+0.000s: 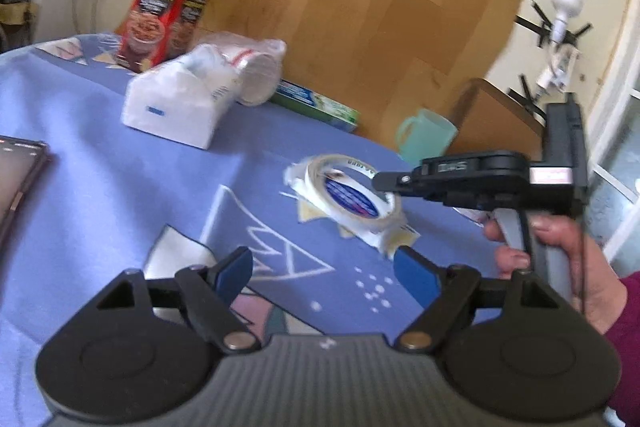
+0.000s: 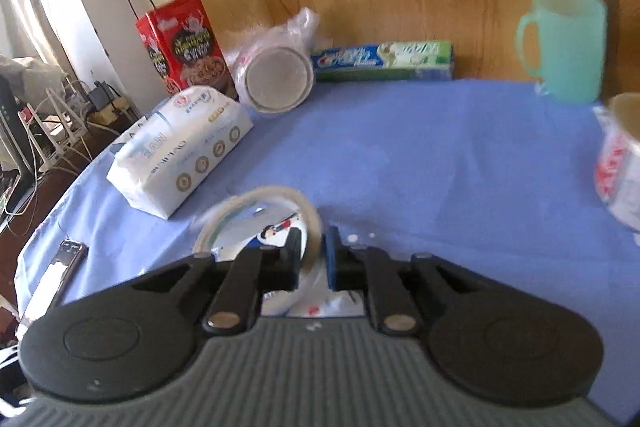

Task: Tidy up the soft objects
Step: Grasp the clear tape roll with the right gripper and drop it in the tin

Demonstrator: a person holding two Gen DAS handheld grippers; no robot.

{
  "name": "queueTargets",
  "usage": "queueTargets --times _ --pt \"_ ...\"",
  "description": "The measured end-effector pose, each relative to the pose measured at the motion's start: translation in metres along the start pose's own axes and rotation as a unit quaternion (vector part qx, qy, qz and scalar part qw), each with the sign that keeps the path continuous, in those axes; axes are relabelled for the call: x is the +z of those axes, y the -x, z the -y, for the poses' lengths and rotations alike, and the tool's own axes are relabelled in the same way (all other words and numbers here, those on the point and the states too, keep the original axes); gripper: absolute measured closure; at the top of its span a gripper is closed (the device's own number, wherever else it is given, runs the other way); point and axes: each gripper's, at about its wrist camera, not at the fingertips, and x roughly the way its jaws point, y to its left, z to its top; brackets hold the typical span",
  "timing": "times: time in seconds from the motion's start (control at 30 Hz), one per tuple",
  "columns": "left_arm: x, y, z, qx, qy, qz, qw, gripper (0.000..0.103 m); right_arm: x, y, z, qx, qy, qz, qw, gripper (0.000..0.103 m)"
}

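Right tongs [image 2: 316,255] pinch one tape roll [image 2: 256,223]; left tongs [image 1: 324,271] stand spread, empty. Beyond the roll, bare blue tablecloth [image 2: 440,147] reaches one green mug [image 2: 564,47] at the far edge.

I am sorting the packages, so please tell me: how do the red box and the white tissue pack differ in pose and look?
The red box stands upright; the tissue pack lies flat. The box is red with dark print and looks stiff; the pack is white with blue print, in a soft wrapper. The box is at the table's back edge; the pack lies in front of it. Both rest on the blue cloth, untouched.
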Motion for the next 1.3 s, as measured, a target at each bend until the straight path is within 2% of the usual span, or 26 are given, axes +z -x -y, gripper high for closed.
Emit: queueTargets --times 0.1,0.23,0.33,0.37,0.4,0.47,0.53,0.6,0.7,0.77,0.8,0.83,0.9,0.93,1.0,1.1,1.2,1.3 --pt "-0.002 -0.001 0.005 -0.026 -0.009 -0.008 0.9996 0.022 -0.021 0.036 0.006 0.010 0.009 0.010 1.000 0.090" --pt "-0.005 -0.010 0.017 -0.060 -0.019 -0.036 0.9974 0.022 -0.065 0.078 0.014 -0.023 0.033 0.001 0.999 0.090" --pt "-0.004 -0.018 0.031 -0.076 -0.031 -0.045 0.9957 0.022 -0.090 0.103 0.023 -0.060 0.041 0.018 0.997 0.083" --pt "-0.003 -0.021 0.038 -0.076 -0.037 -0.046 0.9954 0.022 -0.094 0.108 0.027 -0.053 0.032 0.020 0.998 0.064" --pt "-0.002 -0.024 0.045 -0.075 -0.043 -0.047 0.9951 0.022 -0.097 0.114 0.032 -0.044 0.022 0.025 0.998 0.051" --pt "0.001 -0.030 0.056 -0.074 -0.054 -0.051 0.9944 0.022 -0.102 0.124 0.032 -0.027 0.033 0.036 0.998 0.051" --pt "0.003 -0.037 0.070 -0.076 -0.073 -0.056 0.9928 0.022 -0.107 0.126 0.026 -0.011 0.064 0.036 0.997 0.045" --pt "0.004 -0.047 0.084 -0.072 -0.096 -0.062 0.9908 0.022 -0.113 0.123 0.020 -0.006 0.095 0.027 0.995 0.031" --pt "0.003 -0.068 0.098 -0.066 -0.119 -0.083 0.9872 0.027 -0.120 0.116 0.007 -0.014 0.144 0.019 0.989 0.028" --pt "0.001 -0.083 0.103 -0.047 -0.127 -0.105 0.9852 0.036 -0.122 0.113 0.001 -0.013 0.162 0.018 0.987 0.026" --pt "-0.001 -0.087 0.104 -0.036 -0.126 -0.112 0.9850 0.041 -0.123 0.109 -0.002 -0.016 0.168 0.017 0.985 0.025" --pt "-0.002 -0.086 0.105 -0.035 -0.129 -0.109 0.9849 0.055 -0.123 0.105 -0.003 -0.022 0.175 0.015 0.984 0.025" --pt "-0.004 -0.083 0.105 -0.038 -0.115 -0.120 0.9853 0.066 -0.123 0.096 -0.006 -0.028 0.180 0.015 0.983 0.027" --pt "-0.004 -0.081 0.103 -0.035 -0.101 -0.121 0.9869 0.066 -0.124 0.095 -0.007 -0.028 0.178 0.023 0.983 0.031" --pt "-0.005 -0.077 0.103 -0.019 -0.089 -0.116 0.9891 0.067 -0.124 0.094 -0.005 -0.023 0.176 0.028 0.984 0.031" --pt "0.000 -0.073 0.105 -0.022 -0.079 -0.110 0.9906 0.067 -0.127 0.102 -0.002 -0.020 0.172 0.044 0.984 0.032" --pt "0.015 -0.067 0.122 -0.047 -0.090 -0.088 0.9909 0.067 -0.124 0.116 0.003 -0.030 0.148 0.073 0.986 0.033" --pt "0.033 -0.071 0.153 -0.092 -0.112 -0.070 0.9869 0.067 -0.118 0.137 0.019 -0.060 0.124 0.113 0.984 0.033"
